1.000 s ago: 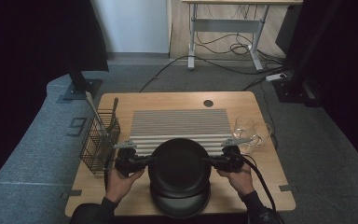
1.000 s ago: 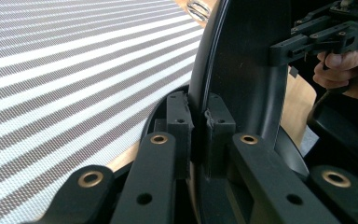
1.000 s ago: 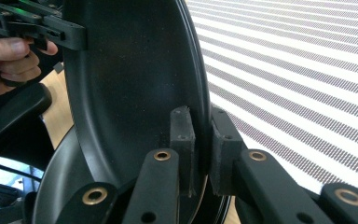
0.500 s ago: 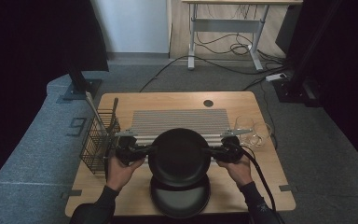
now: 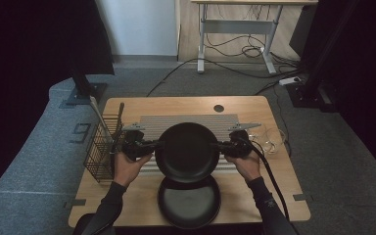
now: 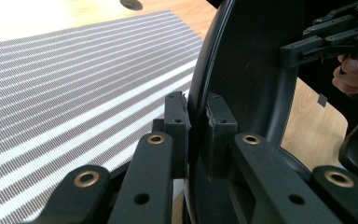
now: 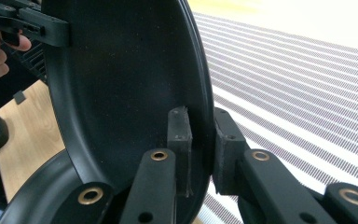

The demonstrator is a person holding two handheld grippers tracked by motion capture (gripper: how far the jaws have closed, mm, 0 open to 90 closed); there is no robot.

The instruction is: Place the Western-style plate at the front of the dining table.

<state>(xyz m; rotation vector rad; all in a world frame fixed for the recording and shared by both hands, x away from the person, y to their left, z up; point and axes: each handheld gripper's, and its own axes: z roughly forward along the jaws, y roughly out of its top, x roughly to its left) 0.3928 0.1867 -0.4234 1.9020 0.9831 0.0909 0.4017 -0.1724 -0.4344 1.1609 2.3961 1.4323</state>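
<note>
Nearest the person, a second black plate [image 5: 188, 201] lies flat on the table [image 5: 284, 196], just below the striped mat [image 5: 191, 120], the landmark here. Above it the black plate [image 5: 187, 150] hangs clear of the table, over the mat's near edge, tilted up toward the camera. Left claw [image 5: 152, 145] pinches the plate's left rim; in the left gripper view the pads [image 6: 177, 122] close on the rim from both sides. Right claw [image 5: 220, 145] is clamped on the opposite rim, pads [image 7: 179, 128] gripping it likewise. Left of the mat stands a wire basket [image 5: 100, 152]; right of it, clear glasses [image 5: 269, 139].

Judgement: lift done, top plate separated from the one beneath. Left to do: carry it onto the mat, lower, release. Nothing sits on the mat yet.
</note>
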